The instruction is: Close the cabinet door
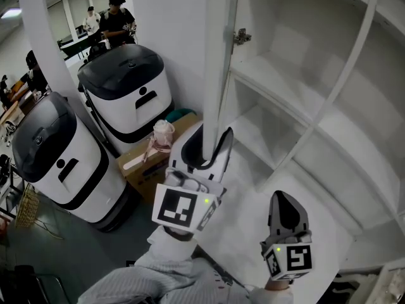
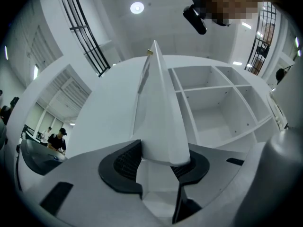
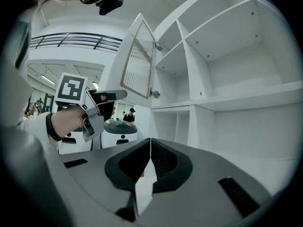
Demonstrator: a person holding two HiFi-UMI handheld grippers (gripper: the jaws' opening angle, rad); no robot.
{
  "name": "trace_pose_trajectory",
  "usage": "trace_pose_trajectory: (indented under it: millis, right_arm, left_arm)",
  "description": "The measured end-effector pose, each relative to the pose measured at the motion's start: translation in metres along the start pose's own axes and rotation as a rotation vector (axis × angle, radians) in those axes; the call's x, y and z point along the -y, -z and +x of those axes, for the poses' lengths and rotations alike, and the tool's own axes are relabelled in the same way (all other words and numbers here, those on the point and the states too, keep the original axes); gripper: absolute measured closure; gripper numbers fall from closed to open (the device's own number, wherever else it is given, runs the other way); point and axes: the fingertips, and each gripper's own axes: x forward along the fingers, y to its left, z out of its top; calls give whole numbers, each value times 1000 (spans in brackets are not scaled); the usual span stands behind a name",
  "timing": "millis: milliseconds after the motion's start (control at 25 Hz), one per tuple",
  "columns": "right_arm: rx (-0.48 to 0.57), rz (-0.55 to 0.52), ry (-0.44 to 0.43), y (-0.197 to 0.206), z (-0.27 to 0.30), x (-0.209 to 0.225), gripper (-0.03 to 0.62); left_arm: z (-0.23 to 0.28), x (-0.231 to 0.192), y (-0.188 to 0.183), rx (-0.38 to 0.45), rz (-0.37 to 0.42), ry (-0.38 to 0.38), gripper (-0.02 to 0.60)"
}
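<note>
Right claw [image 3: 149, 149] clenched empty, left claw [image 2: 161, 163] slack astride open cabinet door [image 2: 158, 112], white shelves [image 1: 272, 68] beyond.

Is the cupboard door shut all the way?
No, the cabinet door stands open, and the bare shelves inside are showing.

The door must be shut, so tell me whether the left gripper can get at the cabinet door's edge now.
Probably yes. The free edge of the cabinet door stands between the open jaws of the left gripper, with nothing else in the gap. The right gripper is off to the side, clear of it.
</note>
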Motion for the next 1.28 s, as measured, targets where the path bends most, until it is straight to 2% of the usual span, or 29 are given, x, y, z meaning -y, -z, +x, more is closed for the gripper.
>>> trace_pose_trajectory:
  millis: [80, 240, 560, 920, 1080, 1280]
  right_arm:
    - [3, 0, 9, 1, -2, 3, 580]
    - [5, 1, 36, 2, -6, 11, 580]
    - [6, 0, 99, 4, -15, 32, 580]
    - [7, 2, 152, 5, -15, 52, 580]
    - [6, 2, 156, 6, -11, 56, 580]
    - [3, -1, 157, 8, -6, 61, 580]
  left_arm:
    - [2, 9, 1, 2, 12, 22, 410]
    - [9, 27, -1, 18, -13, 73, 359]
    - [25, 68, 4, 17, 12, 177, 285]
    - [39, 91, 8, 19, 44, 249, 249]
    - [45, 100, 12, 6, 60, 298, 239]
    - [51, 107, 16, 4, 65, 323, 229]
